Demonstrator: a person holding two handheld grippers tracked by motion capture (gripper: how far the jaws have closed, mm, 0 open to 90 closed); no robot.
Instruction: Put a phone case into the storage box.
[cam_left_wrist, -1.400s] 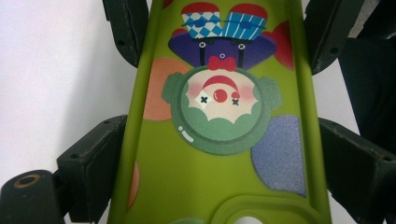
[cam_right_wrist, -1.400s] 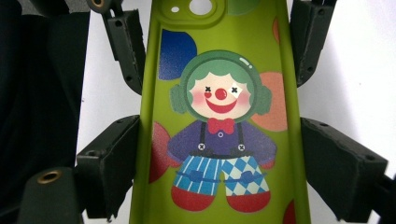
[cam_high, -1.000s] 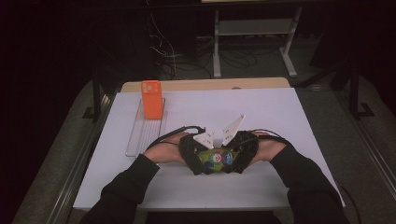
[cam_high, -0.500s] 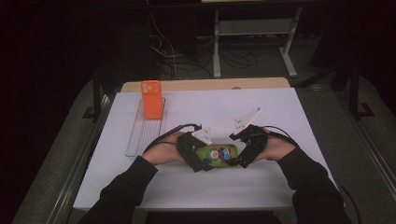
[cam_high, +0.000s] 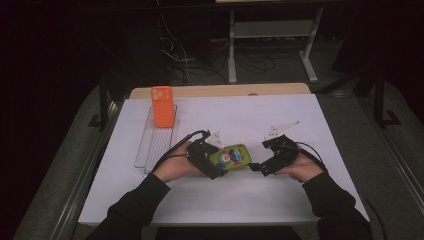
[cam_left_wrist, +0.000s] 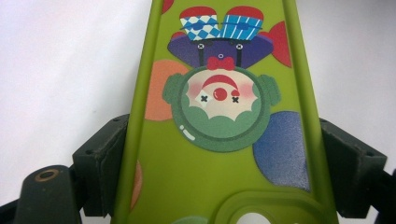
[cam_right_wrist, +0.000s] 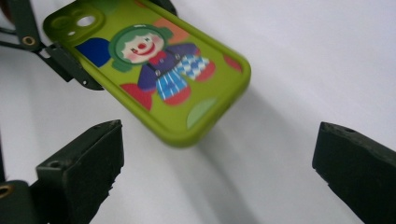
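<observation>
Holding the green clown phone case (cam_high: 231, 156) clamped in the left gripper (cam_high: 218, 167); right gripper (cam_high: 256, 167) just beside the case, jaws just opened, empty. Next, probably setting it down flat.

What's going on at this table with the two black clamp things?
A person holds a tool in each hand. The left tool grips a green clown-print phone case by its two long edges, just above the white table. The right tool has just opened and let go, its jaws wide with nothing between them. An orange phone case stands on a clear tray farther back.
</observation>
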